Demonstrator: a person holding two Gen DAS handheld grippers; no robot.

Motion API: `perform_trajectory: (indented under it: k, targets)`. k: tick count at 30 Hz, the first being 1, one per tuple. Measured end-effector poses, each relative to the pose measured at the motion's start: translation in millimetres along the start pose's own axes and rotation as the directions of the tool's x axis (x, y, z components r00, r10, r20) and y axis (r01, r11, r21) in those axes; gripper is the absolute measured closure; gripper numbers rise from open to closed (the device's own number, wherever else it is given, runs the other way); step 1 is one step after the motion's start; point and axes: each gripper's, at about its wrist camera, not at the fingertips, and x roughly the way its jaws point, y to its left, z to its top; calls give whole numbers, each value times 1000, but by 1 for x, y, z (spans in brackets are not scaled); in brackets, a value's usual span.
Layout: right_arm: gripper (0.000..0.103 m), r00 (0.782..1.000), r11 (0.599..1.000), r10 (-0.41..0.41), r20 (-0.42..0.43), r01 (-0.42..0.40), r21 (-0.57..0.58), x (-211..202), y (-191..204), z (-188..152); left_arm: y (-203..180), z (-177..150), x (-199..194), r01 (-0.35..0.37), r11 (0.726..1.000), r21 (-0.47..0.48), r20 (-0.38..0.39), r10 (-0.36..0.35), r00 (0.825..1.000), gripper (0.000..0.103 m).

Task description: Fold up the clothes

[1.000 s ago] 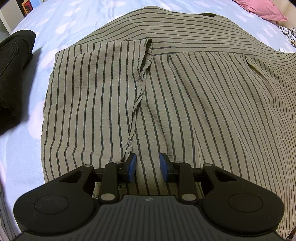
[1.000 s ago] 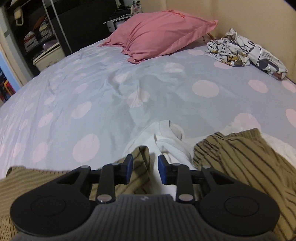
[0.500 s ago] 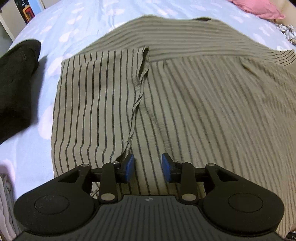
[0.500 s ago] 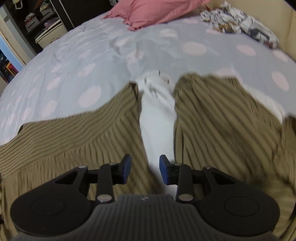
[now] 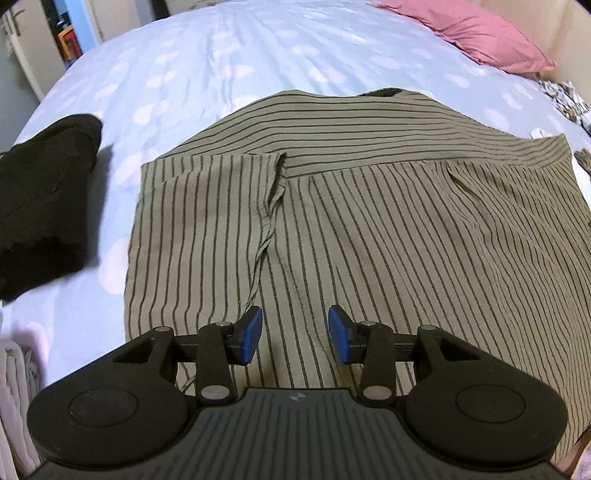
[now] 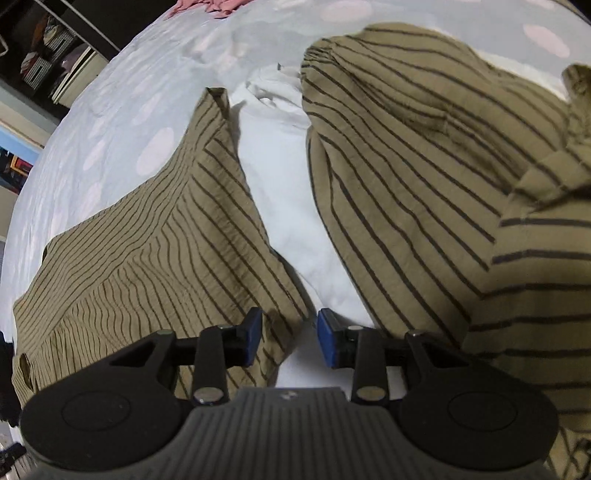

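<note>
A bed sheet (image 5: 258, 55), pale blue with pink dots, meets a beige wall (image 5: 535, 22); dark shelving (image 6: 55, 48) stands beyond.

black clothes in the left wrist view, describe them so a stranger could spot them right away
Start at the pale blue bedsheet with faint pink spots. The striped olive shirt lies across its middle; left of it, apart, sit the black clothes. They are the only plain dark bundle there.
</note>
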Motion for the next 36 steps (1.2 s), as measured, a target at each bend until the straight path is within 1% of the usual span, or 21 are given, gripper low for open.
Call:
perform_trajectory:
  k: [1,3,4,6,9,12,15,17,19,23,25,28,31,32,34,36]
  targets:
    - [69,1000,1000,14,4,-14,10,2,-1,1,0,-1,-1,0,1000,-5,-1,0,1000,66]
    - [87,999,999,41,12,-41,30,5,-2,3,0,-2,-3,5,1000,-14,2,-5,1000,66]
    - [97,999,999,40,18,-40,37,4,-2,3,0,-3,-5,9,1000,-16,5,-8,1000,66]
    - [97,999,998,30,30,-31,50,1,-2,4,-1,-5,-7,16,1000,-18,12,-16,1000,65]
    - [98,997,998,43,62,-45,33,-14,5,0,-5,-4,-6,17,1000,-4,13,-17,1000,65]
    - [98,993,995,33,110,-22,-96,-28,30,-8,-8,-4,-4,23,1000,10,11,-23,1000,65]
    - [98,989,970,8,146,27,-242,-34,62,-16,-10,-3,-3,27,999,17,10,-28,1000,65]
    - [98,989,941,4,149,46,-335,-34,82,-24,-11,-3,-5,31,999,16,14,-31,999,65]
    - [98,989,903,2,151,63,-425,-35,102,-31,-13,-2,-8,39,999,17,20,-39,999,65]
    - [98,991,826,36,129,43,-562,-38,134,-50,-19,-2,-15,54,998,28,37,-55,998,65]
    - [98,993,785,63,101,13,-620,-36,150,-62,-20,-2,-16,55,998,30,40,-56,998,65]
    - [98,995,718,93,32,-45,-695,-27,171,-82,-18,-3,-16,51,998,28,36,-52,998,65]
    - [98,995,636,84,-49,-92,-766,-17,185,-107,-16,-4,-16,47,999,24,31,-48,998,65]
    - [98,995,619,73,-74,-103,-779,-12,187,-112,-16,-4,-16,46,999,22,30,-47,998,65]
    - [92,992,588,47,-119,-124,-799,-4,190,-123,-15,-5,-15,45,999,19,27,-45,999,65]
    - [79,987,564,32,-159,-149,-812,-1,189,-130,-14,-5,-15,43,999,16,24,-44,999,65]
